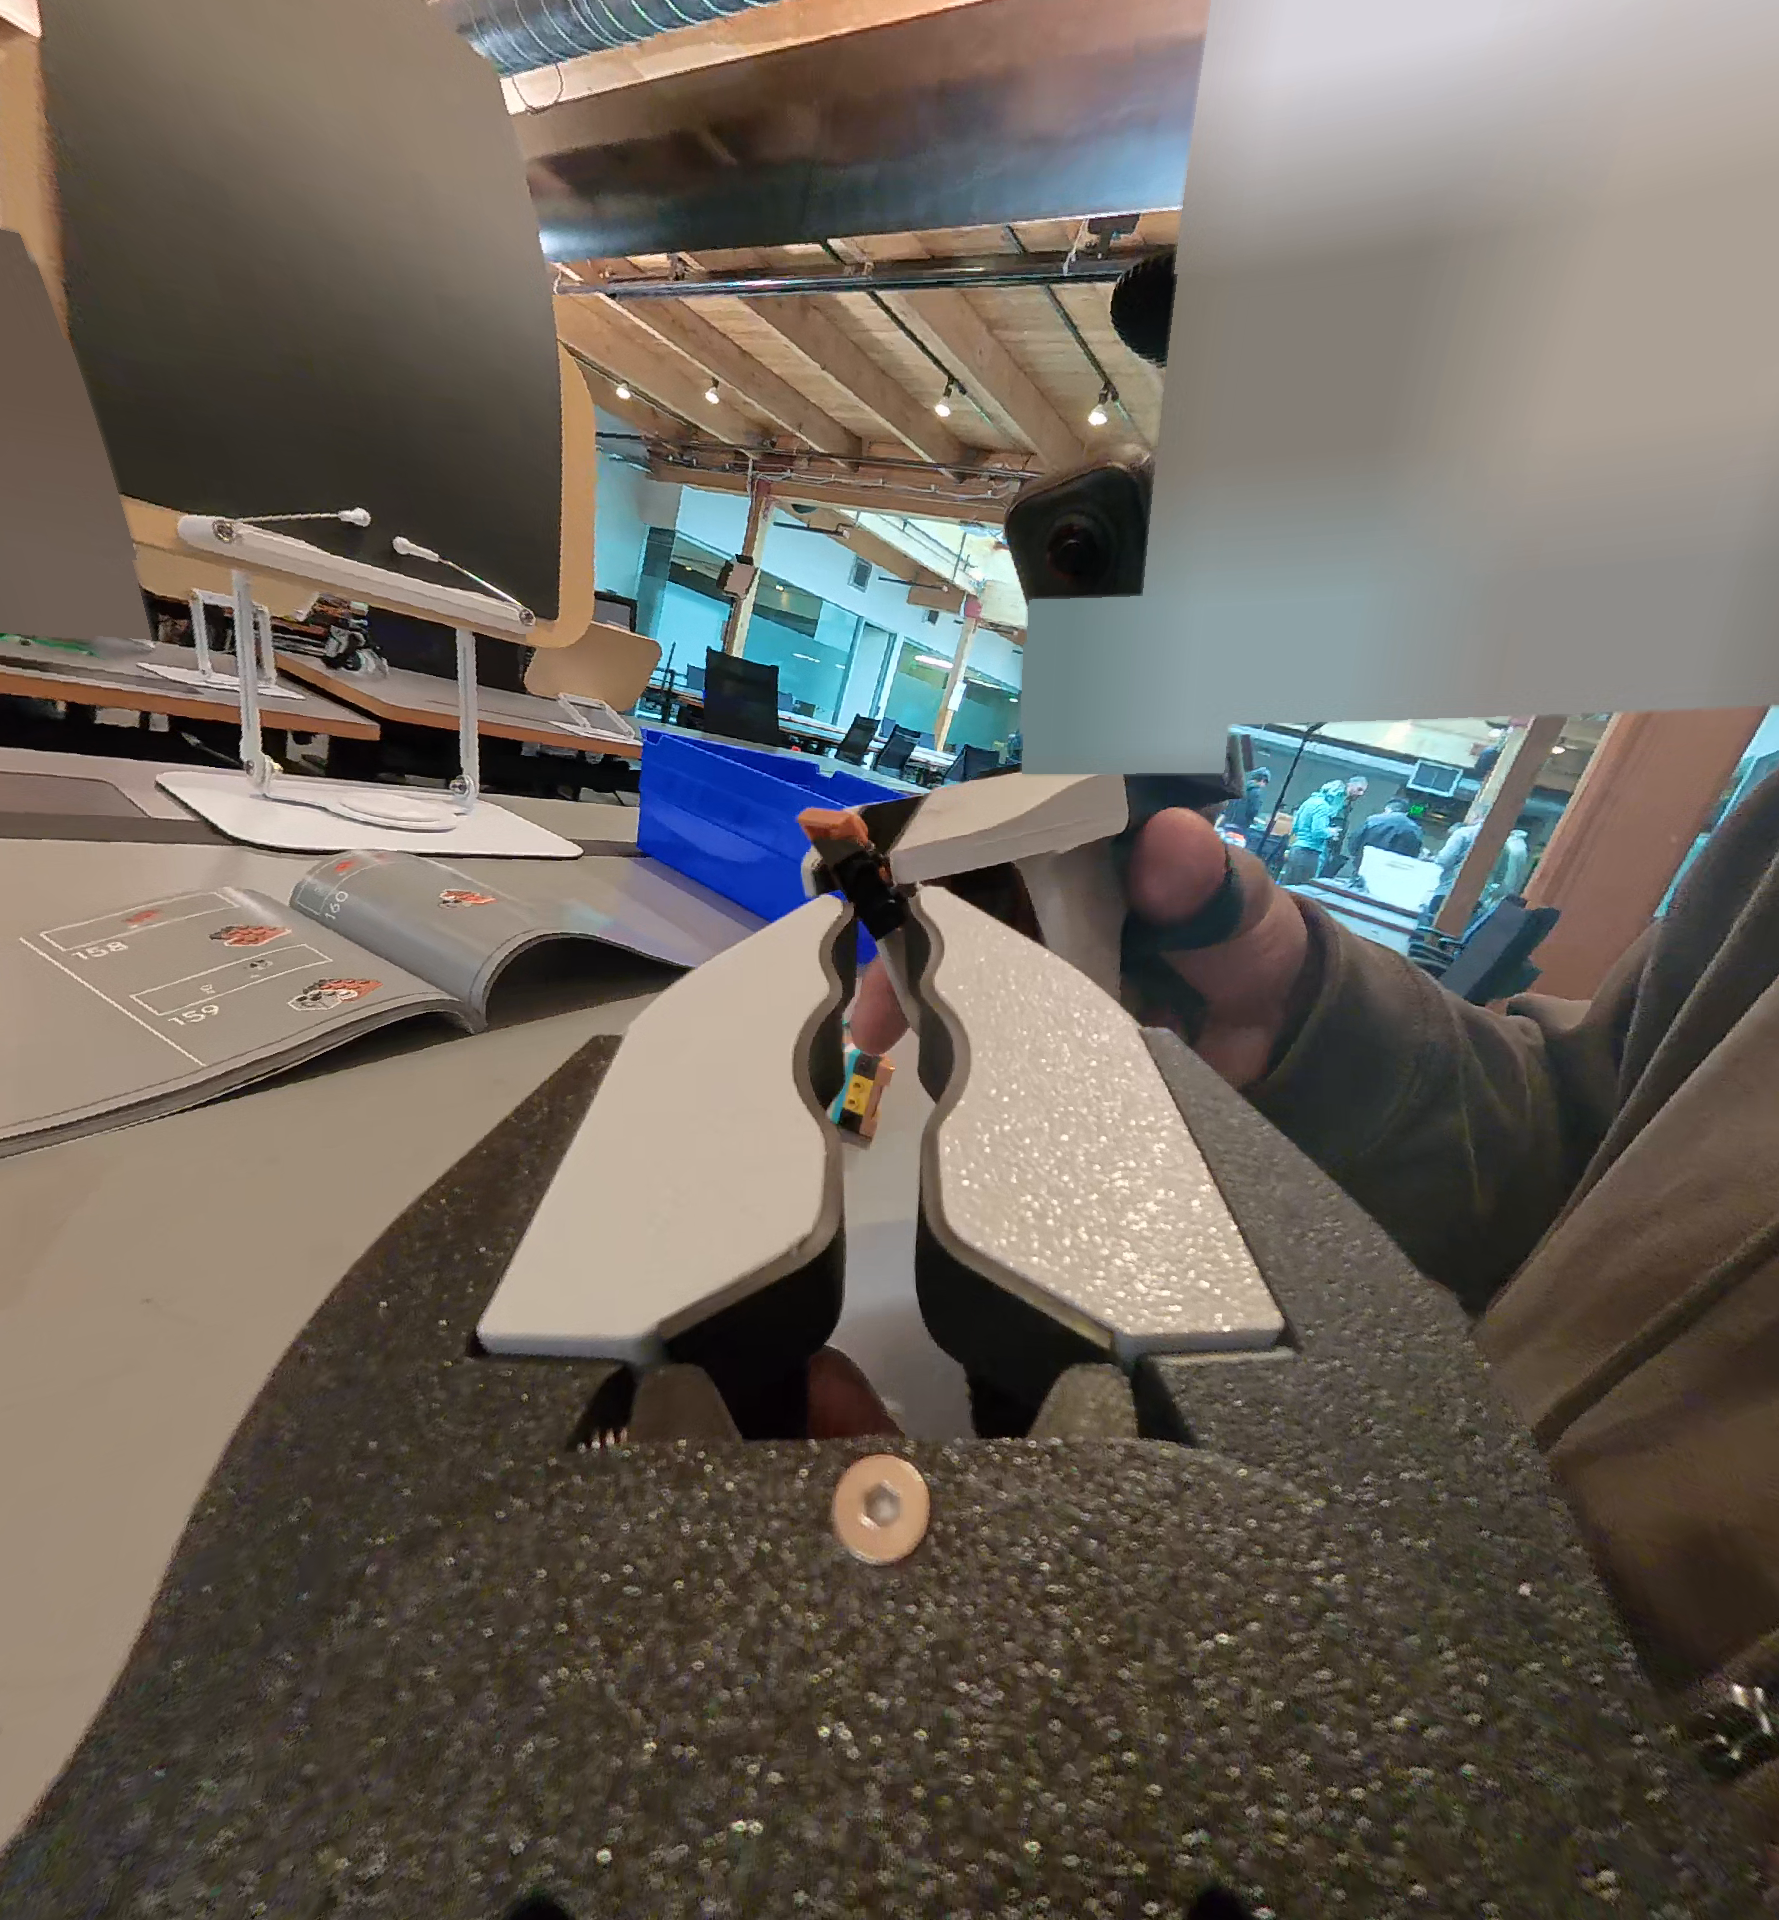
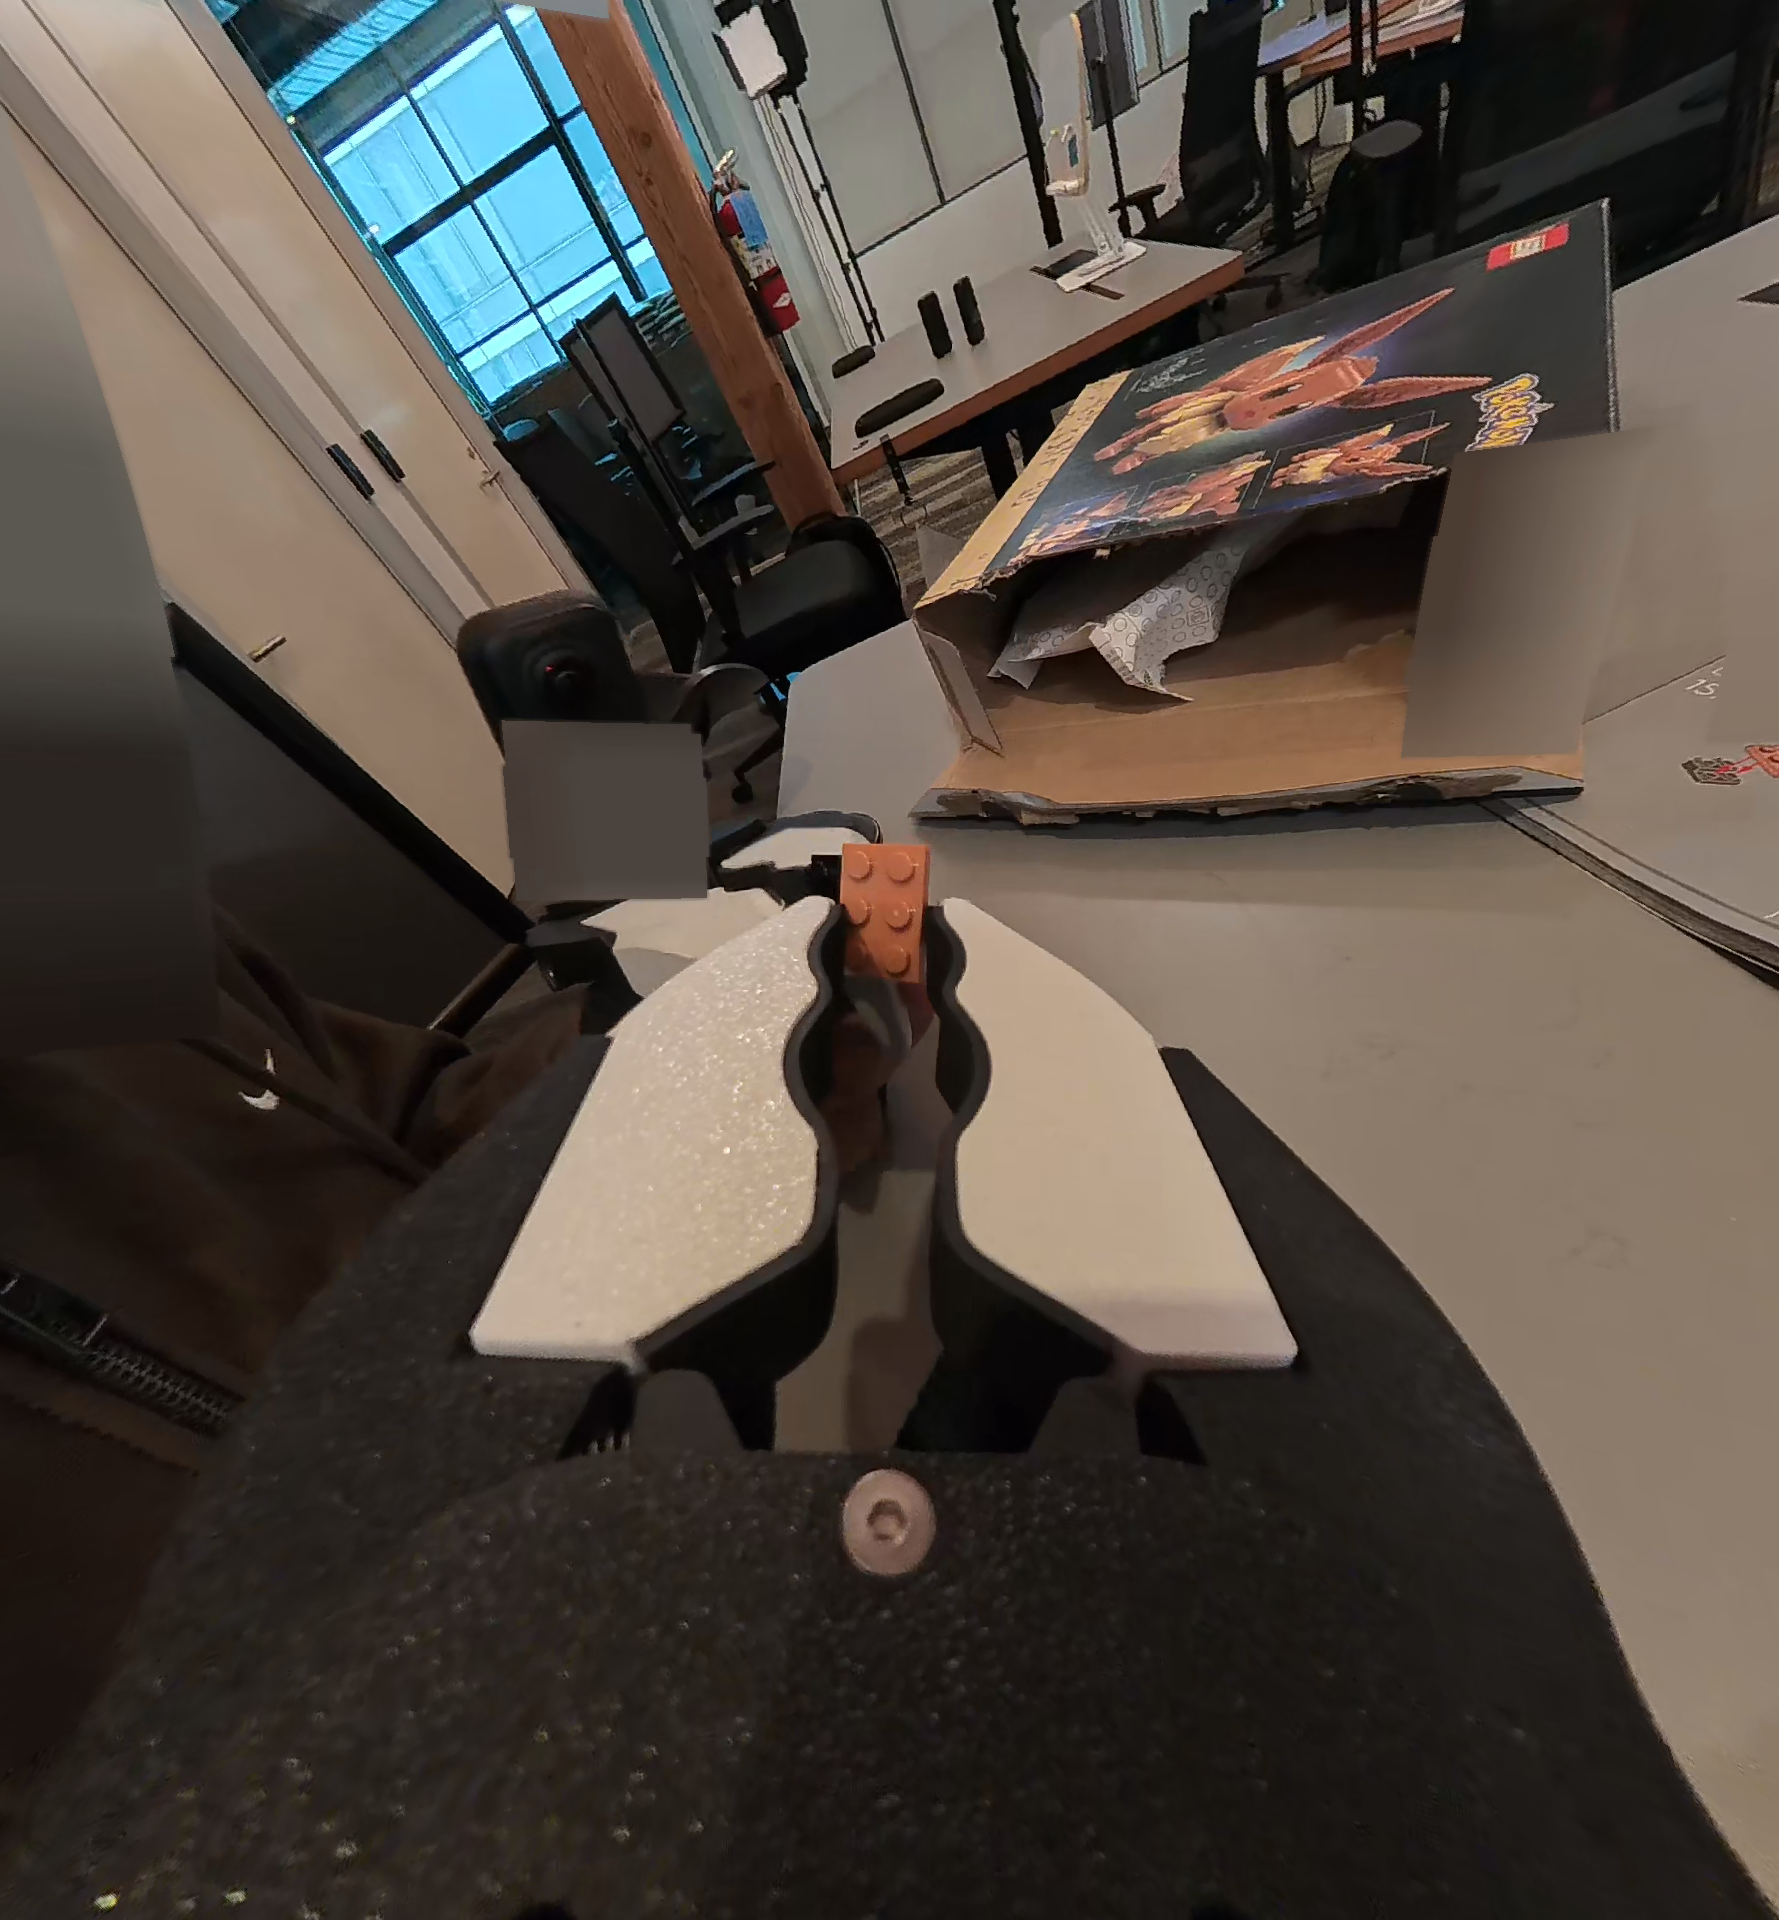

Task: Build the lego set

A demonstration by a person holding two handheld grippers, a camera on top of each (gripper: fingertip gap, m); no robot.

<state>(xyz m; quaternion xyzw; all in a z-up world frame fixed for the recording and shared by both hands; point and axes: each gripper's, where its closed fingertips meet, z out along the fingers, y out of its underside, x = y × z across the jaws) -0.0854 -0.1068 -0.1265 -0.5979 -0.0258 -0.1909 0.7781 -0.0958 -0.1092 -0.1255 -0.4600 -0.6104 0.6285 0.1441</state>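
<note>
My right gripper is shut on an orange studded plate, held above the table edge. In the left wrist view this gripper comes in from the right with the orange plate at its tip. My left gripper is shut on a small black piece that touches the underside of the orange plate. The black piece shows just behind the plate in the right wrist view. A small turquoise, yellow and tan brick assembly stands on the table below the grippers.
An open instruction booklet lies at the left, with a blue bin and a white stand behind it. An opened set box lies on its side on the grey table. A person's hand and brown sleeve are at the right. Left and right tips are no more than a few centimetres apart.
</note>
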